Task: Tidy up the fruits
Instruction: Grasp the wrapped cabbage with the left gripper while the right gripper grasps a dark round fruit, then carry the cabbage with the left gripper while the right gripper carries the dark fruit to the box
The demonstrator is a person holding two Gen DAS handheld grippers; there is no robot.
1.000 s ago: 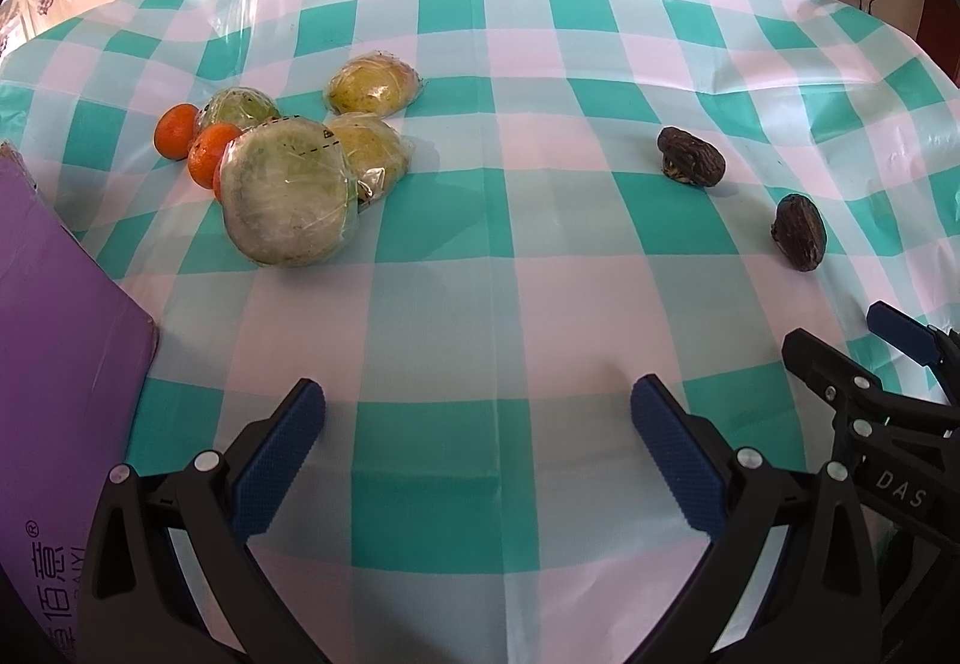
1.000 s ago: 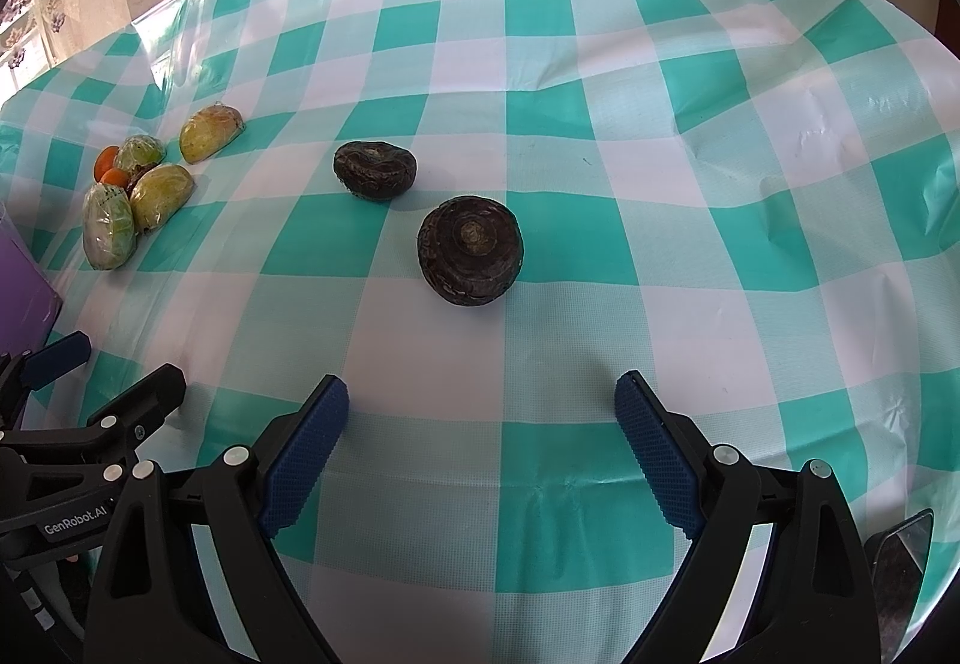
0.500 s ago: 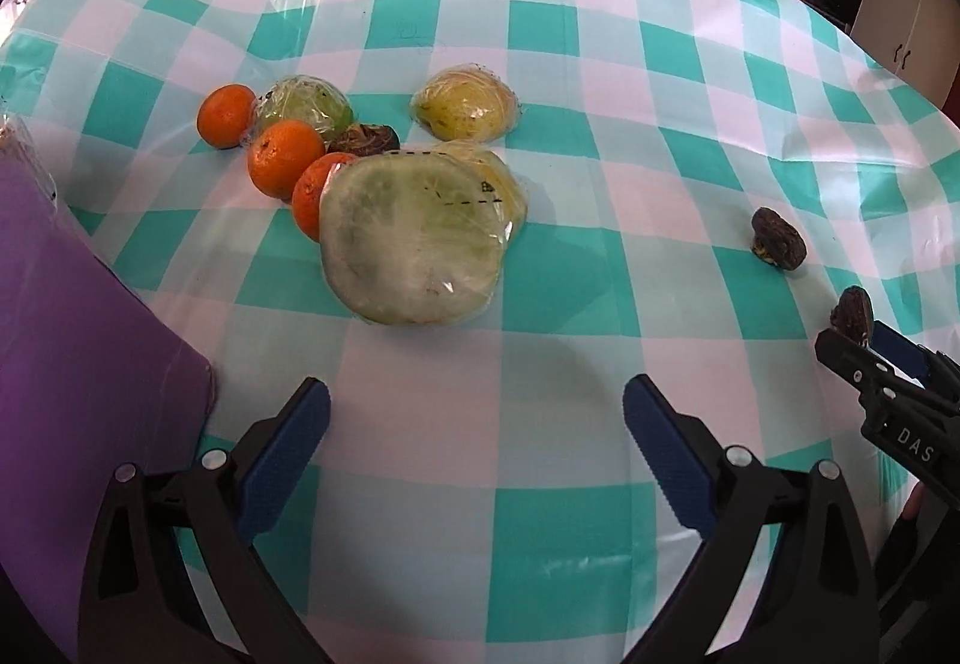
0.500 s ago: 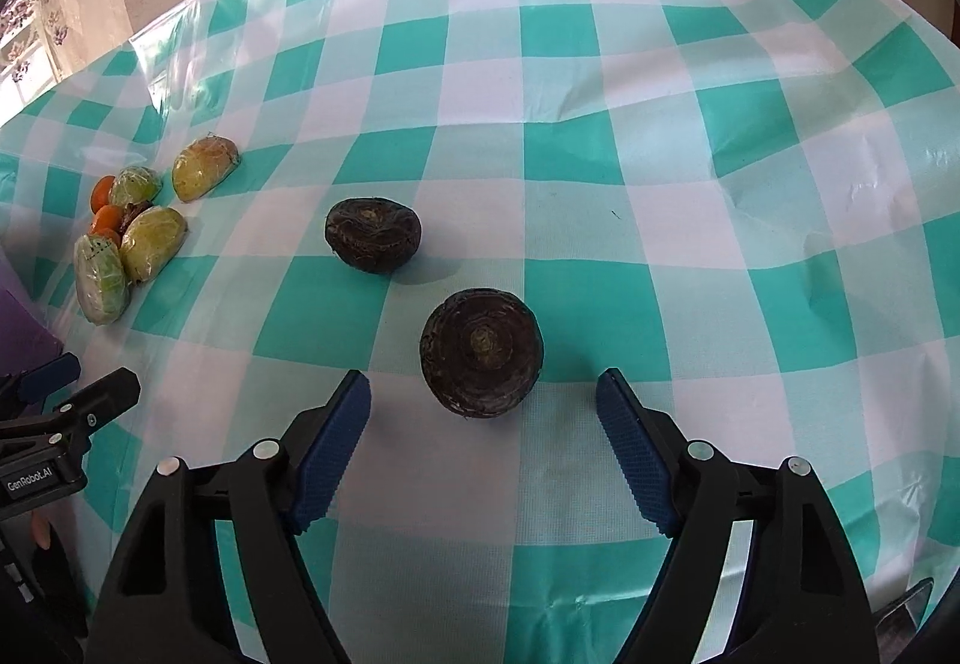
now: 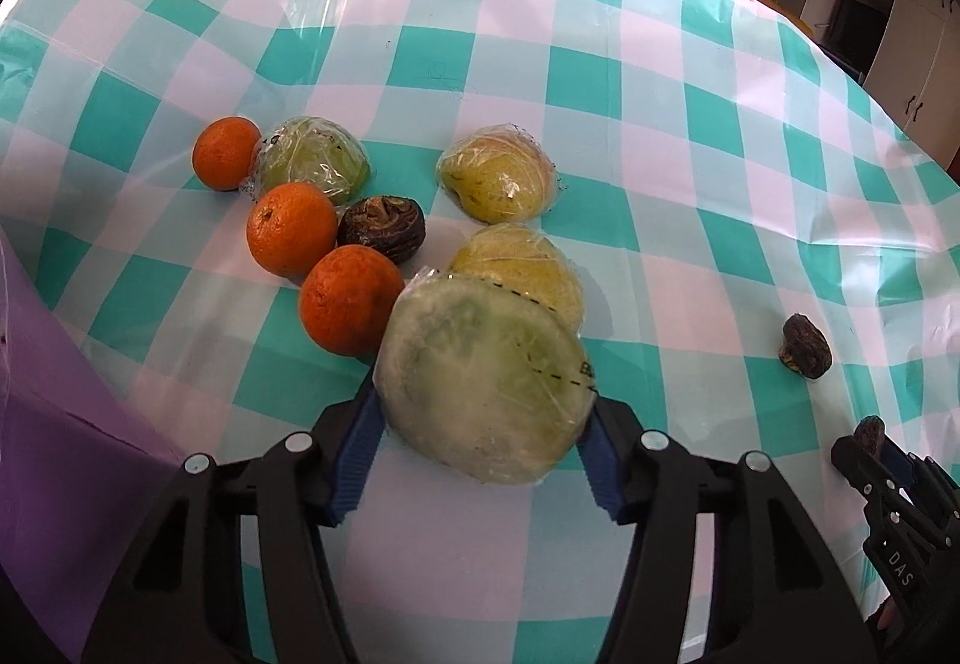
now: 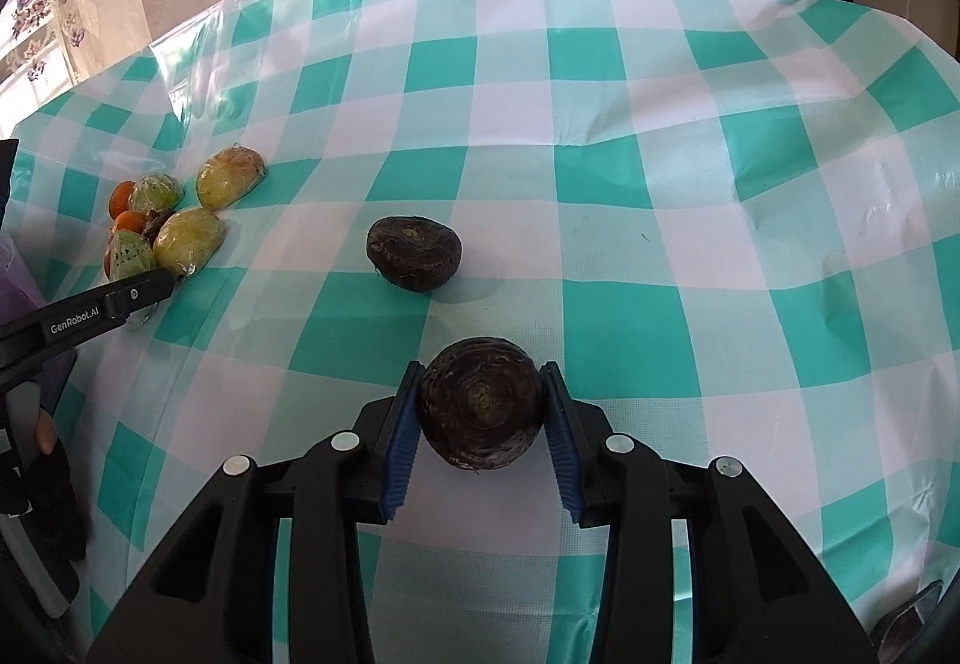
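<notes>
My left gripper (image 5: pixel 486 406) has a large wrapped pale-green fruit (image 5: pixel 480 364) between its blue pads (image 5: pixel 354 448), which touch both its sides while the jaws are closing. That fruit leans against a wrapped yellow fruit (image 5: pixel 528 262) and an orange (image 5: pixel 351 298) in the pile. My right gripper (image 6: pixel 480 382) is shut on a dark round fruit (image 6: pixel 480 412) that rests on the checked cloth (image 6: pixel 600 184). A second dark fruit (image 6: pixel 414 253) lies just beyond it.
Two more oranges (image 5: pixel 292 228), a dark fruit (image 5: pixel 382 227) and two wrapped fruits (image 5: pixel 312 160) sit behind the left gripper. A purple box (image 5: pixel 54 424) lies at the left. The right gripper's finger (image 5: pixel 888 484) shows at the lower right, and a hand (image 6: pixel 45 433) at the right view's left edge.
The left gripper moved forward to the pile and closed around the wrapped green fruit. The right gripper came down over the nearer dark fruit and shut on it.
</notes>
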